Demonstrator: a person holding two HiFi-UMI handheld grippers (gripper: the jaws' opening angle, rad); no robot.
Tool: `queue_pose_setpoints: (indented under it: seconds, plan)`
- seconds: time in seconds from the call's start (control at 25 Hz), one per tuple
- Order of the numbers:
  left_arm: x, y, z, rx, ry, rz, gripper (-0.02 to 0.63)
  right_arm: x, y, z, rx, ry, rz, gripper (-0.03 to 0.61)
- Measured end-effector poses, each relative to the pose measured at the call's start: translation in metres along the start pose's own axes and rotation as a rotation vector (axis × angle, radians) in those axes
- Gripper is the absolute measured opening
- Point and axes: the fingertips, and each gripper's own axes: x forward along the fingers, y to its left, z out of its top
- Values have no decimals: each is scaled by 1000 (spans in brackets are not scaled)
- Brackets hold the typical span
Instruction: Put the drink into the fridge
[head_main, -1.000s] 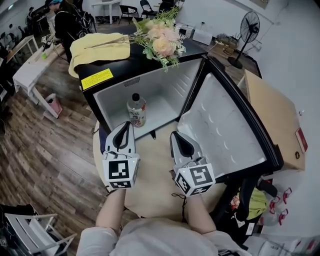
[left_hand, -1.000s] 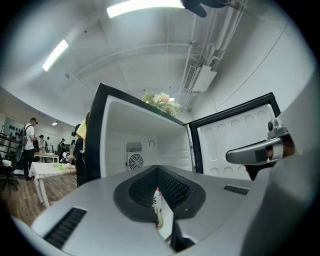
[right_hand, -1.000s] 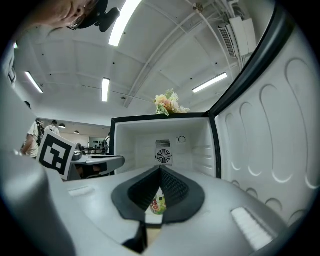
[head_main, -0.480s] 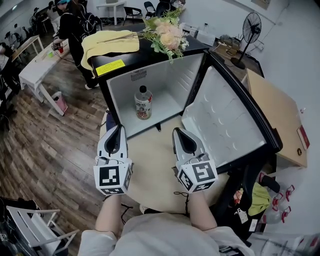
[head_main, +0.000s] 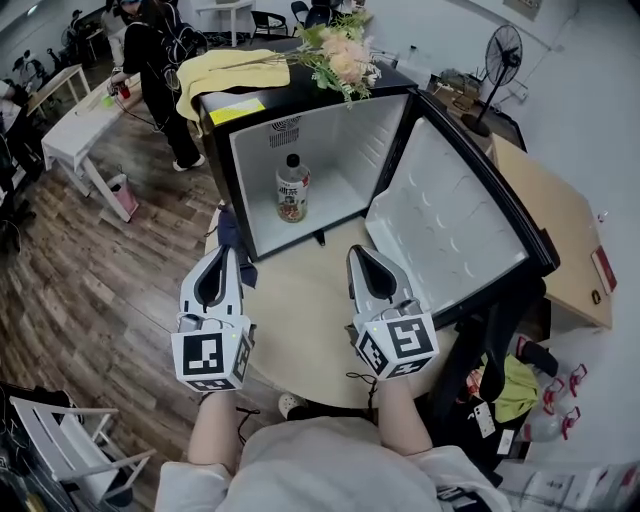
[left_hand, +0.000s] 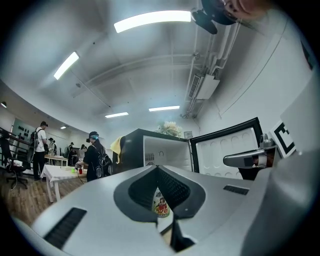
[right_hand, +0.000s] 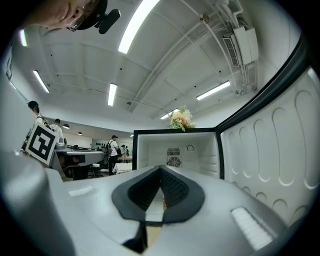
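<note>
1. Surface: a round, light-topped table (head_main: 300, 310) stood on a wood-plank floor (head_main: 90, 270). A small black fridge (head_main: 340, 150) sat at the table's far edge, with its door (head_main: 450, 230) swung fully open to the right.
2. Task item: the drink bottle (head_main: 292, 188) stood upright on the fridge floor, left of centre, well apart from both grippers.
3. Left gripper (head_main: 221, 252): its jaws were closed together with nothing between them, and it was held over the table's near left.
4. Right gripper (head_main: 359, 253): its jaws were likewise closed on nothing, and it was held near the door's lower edge.
5. Fridge top: a yellow cloth (head_main: 225, 72) and a bunch of flowers (head_main: 340, 60) lay there.
6. Room: this was an open workspace. A person (head_main: 155, 50) stood at a white table (head_main: 75, 125) at the far left, a standing fan (head_main: 497, 55) stood at the far right, and a cardboard box (head_main: 555, 235) sat right of the door.
7. Obscured: in the left gripper view the bottle (left_hand: 160, 205) showed only through the gap under the closed jaws. In the right gripper view only a thin sliver of it showed. The white chair (head_main: 60, 450) at the near left was cut off by the frame edge.
8. Writing: the yellow label (head_main: 237, 111) on the fridge's top front edge carried print too small to read. The bottle's label showed a red picture, but its text was illegible. A red tag (head_main: 601, 275) on the box was also unreadable.
</note>
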Motion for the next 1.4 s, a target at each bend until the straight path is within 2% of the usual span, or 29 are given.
queue_pose_setpoints:
  seconds: [0.44,0.84,1.4]
  plan:
    - [-31,13,10,-11,-37,44,9,-18,14,7,-14,-17,2,9]
    - [-33,4,22,-11,-69,22,9,-27,16,18,-33,-33,-5,9]
    - [-30,-2,21,-39,-76,-6,9,-33,15,23,-37,-39,-16,9]
